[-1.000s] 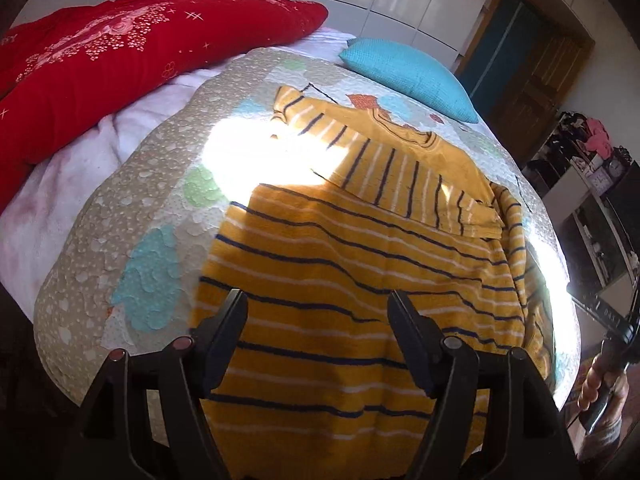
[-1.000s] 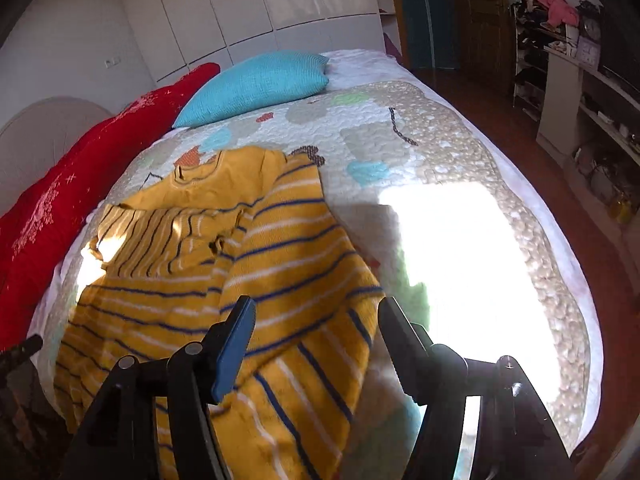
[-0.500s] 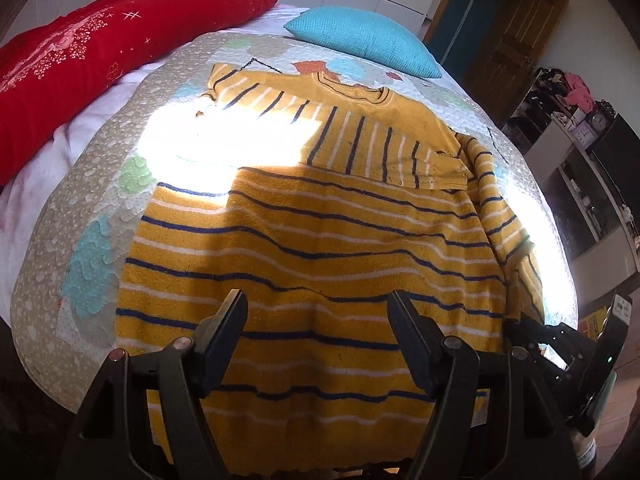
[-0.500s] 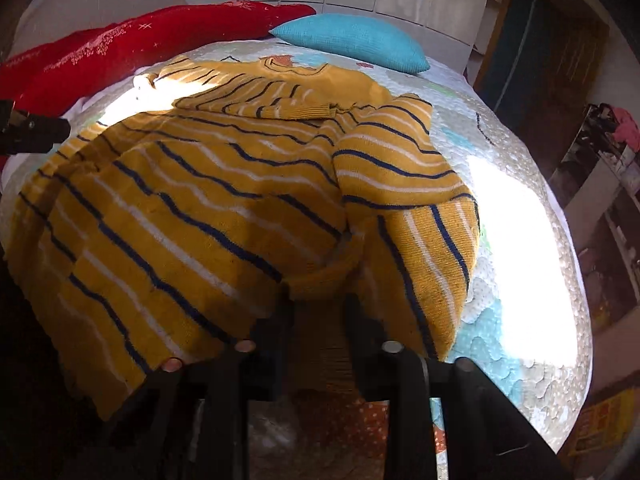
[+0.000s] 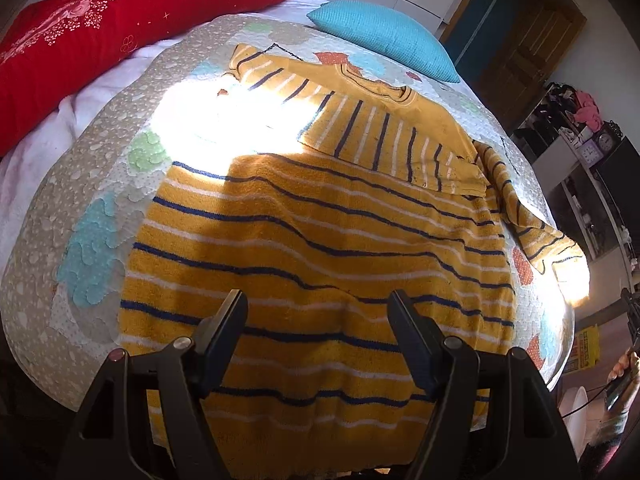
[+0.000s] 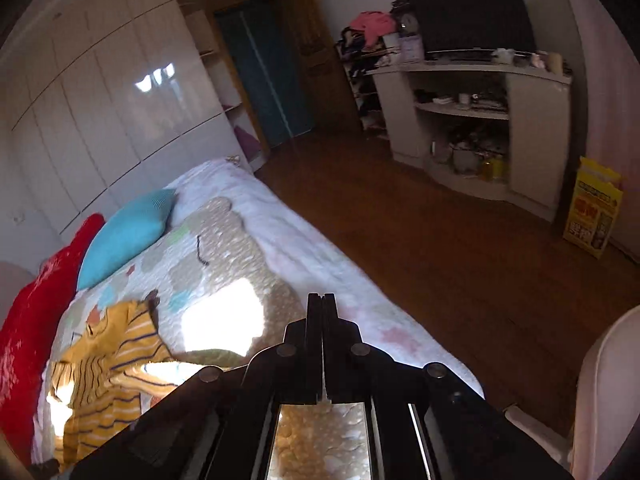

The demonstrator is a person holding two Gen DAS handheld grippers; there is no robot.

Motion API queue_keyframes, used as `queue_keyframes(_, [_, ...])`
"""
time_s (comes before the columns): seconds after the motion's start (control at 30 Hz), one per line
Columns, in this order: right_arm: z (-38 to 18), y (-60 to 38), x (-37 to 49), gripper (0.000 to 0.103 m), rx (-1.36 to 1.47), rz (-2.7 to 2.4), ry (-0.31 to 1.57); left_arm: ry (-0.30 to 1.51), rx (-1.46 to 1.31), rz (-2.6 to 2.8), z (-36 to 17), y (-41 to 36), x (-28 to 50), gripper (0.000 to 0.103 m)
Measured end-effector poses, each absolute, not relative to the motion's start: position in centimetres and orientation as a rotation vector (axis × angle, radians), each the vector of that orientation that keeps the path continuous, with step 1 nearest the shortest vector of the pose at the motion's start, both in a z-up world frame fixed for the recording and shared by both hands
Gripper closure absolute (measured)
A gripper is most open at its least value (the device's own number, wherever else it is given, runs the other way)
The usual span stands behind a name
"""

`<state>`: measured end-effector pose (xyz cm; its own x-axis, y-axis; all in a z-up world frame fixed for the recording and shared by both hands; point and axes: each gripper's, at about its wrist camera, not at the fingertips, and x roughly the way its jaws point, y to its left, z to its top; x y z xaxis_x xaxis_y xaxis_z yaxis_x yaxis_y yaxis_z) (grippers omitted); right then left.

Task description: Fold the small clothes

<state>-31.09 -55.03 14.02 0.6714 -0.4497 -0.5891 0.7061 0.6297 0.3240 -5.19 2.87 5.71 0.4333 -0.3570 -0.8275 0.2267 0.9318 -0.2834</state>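
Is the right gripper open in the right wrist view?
No, the right gripper is shut, its two fingers pressed together with nothing visible between them.

Bed (image 5: 28, 208): white sheet under a patterned quilt (image 5: 100, 184). On the quilt, a yellow striped sweater (image 5: 320, 260), spread flat. At the head, a red pillow (image 5: 100, 32) and a blue pillow (image 5: 384, 36).

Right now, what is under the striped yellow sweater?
The striped yellow sweater lies spread on a patterned quilt covering the bed. Quilt shows around its edges, with a sunlit patch beside the sleeve. Whatever lies beneath the sweater's body is hidden by the fabric.
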Motion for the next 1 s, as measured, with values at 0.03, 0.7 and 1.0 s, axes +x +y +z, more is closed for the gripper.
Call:
queue_keyframes(0.03, [14.4, -55.6, -31.3, 0.102, 0.585, -0.701, 0.48, 1.062, -0.142, -0.367, 5.7, 3.0, -5.1, 0.032])
queue_keyframes(0.7, [0.9, -50.7, -24.0, 0.027, 0.734, -0.449, 0.714, 1.1, -0.119, -0.357, 4.6, 3.2, -5.5, 0.032])
queue_keyframes(1.0, [6.0, -52.8, -26.8, 0.092, 0.844, -0.387, 0.539, 1.088, -0.099, -0.38, 5.2, 2.2, -5.6, 0.032])
